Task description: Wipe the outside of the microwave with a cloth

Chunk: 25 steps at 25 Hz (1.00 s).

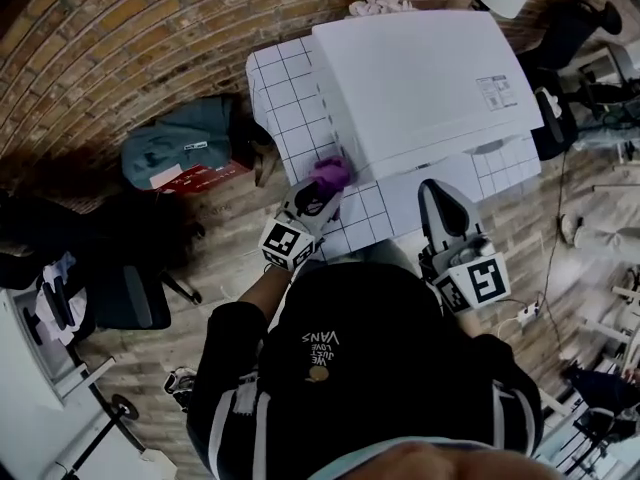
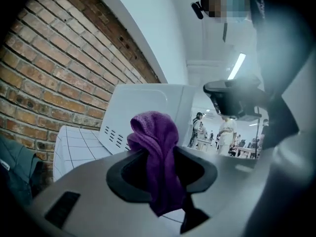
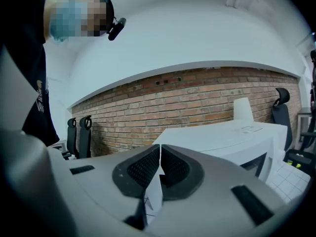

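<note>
The left tool (image 2: 163,174) pinches a purple cloth (image 2: 154,132) just at the near left corner of the white microwave (image 1: 420,78), which stands on the gridded tabletop (image 1: 290,108), while the right tool (image 3: 159,169), jaws pressed together and empty, hangs over the tabletop's near edge.

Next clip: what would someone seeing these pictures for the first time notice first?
The purple cloth, bunched between the left gripper's jaws, is held at the near left corner of the big white microwave. The microwave fills a grid-patterned table beside a brick wall. The right gripper, jaws shut and empty, hovers over the table's near edge.
</note>
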Each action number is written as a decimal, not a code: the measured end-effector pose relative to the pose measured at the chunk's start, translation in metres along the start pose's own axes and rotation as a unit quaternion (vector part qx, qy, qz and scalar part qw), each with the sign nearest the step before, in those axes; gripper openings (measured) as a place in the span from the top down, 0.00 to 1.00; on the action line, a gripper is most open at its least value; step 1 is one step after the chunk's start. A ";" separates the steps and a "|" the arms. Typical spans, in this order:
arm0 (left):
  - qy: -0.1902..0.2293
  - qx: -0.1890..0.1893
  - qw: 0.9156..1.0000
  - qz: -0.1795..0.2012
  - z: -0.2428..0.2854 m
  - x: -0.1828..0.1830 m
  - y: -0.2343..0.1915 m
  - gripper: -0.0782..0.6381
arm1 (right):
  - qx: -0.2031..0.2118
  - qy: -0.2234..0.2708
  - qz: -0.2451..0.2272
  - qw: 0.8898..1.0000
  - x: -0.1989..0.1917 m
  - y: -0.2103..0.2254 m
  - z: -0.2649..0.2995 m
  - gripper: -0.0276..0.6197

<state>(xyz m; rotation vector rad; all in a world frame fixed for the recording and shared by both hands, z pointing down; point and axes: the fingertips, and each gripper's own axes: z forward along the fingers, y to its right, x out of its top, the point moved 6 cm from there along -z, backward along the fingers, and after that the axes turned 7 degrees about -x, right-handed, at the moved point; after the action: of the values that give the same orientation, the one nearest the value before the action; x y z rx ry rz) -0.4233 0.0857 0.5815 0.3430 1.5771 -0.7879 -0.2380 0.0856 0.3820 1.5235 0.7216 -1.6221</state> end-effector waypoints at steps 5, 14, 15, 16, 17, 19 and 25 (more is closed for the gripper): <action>-0.005 -0.001 1.000 -0.023 -0.002 -0.013 0.014 0.69 | 0.014 -0.006 -0.006 1.000 -0.001 -0.006 0.002 0.95; 0.000 0.000 0.999 -0.034 0.016 -0.011 -0.001 0.69 | -0.009 -0.006 0.001 1.000 -0.001 0.001 0.000 0.95; 0.003 0.004 0.999 -0.038 0.018 -0.009 -0.007 0.69 | -0.017 -0.009 -0.003 1.000 -0.002 0.003 -0.001 0.95; 0.006 0.007 0.999 -0.041 0.021 -0.007 -0.014 0.69 | -0.027 -0.015 -0.009 0.999 -0.005 0.007 -0.003 0.95; 0.008 0.011 0.999 -0.043 0.024 -0.004 -0.023 0.69 | -0.036 -0.020 -0.014 0.999 -0.007 0.010 -0.005 0.95; 0.010 0.019 0.999 -0.041 0.029 0.002 -0.043 0.69 | -0.050 -0.025 -0.017 0.998 -0.009 0.014 -0.007 0.95; 0.007 0.055 0.998 -0.040 0.049 0.020 -0.110 0.69 | -0.078 -0.004 0.014 0.997 -0.003 0.015 -0.009 0.95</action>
<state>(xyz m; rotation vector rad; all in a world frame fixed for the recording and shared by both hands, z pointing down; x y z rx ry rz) -0.4601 -0.0305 0.5940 0.3683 1.5725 -0.9375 -0.2201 0.0857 0.3854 1.4088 0.7997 -1.5140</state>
